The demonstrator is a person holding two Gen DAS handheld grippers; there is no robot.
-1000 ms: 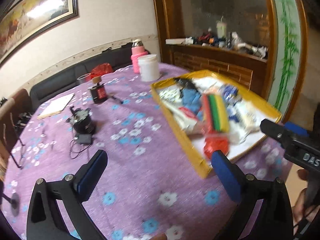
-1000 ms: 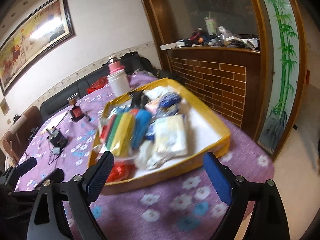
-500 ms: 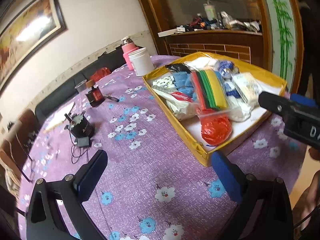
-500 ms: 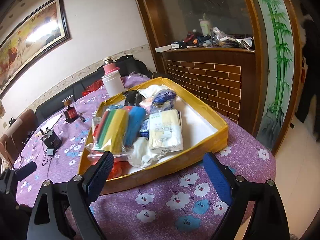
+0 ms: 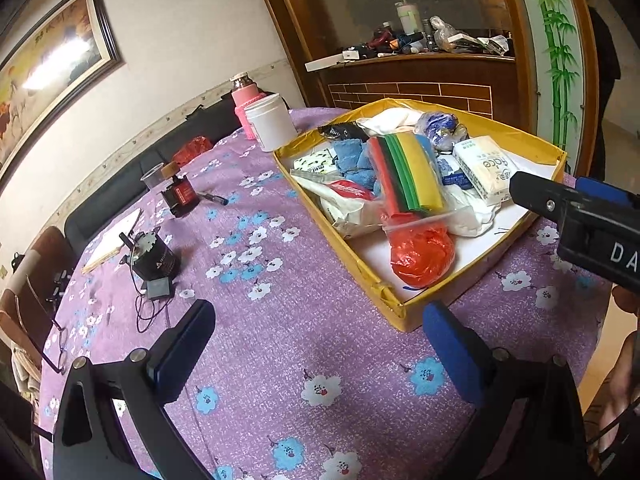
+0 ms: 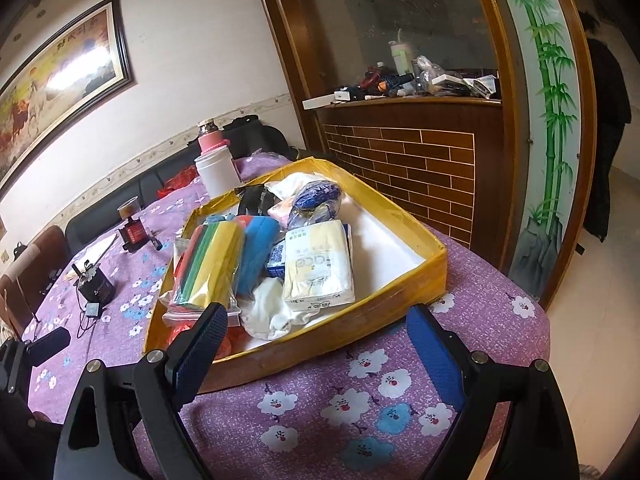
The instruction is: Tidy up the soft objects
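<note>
Purple cloth with blue and white flowers covered a round table, with a framed painting on the wall behind it and a brick-patterned wooden counter beyond its far edge. On the table sat a shallow yellow tray, the landmark for everything else. Inside the tray lay a heap of soft things: a clear bag of red, green and yellow cloths, a white tissue pack, a blue cloth, a crumpled white cloth, and at the tray's near corner a red plastic bag. Behind the tray stood a white jar and a pink bottle. Left of the tray, well apart, were a small black device with a cable and a dark ink bottle. The left gripper hovered over bare cloth just before the tray's near corner, jaws spread wide, holding nothing. The right gripper hung before the tray's near wall, jaws likewise wide apart and empty
</note>
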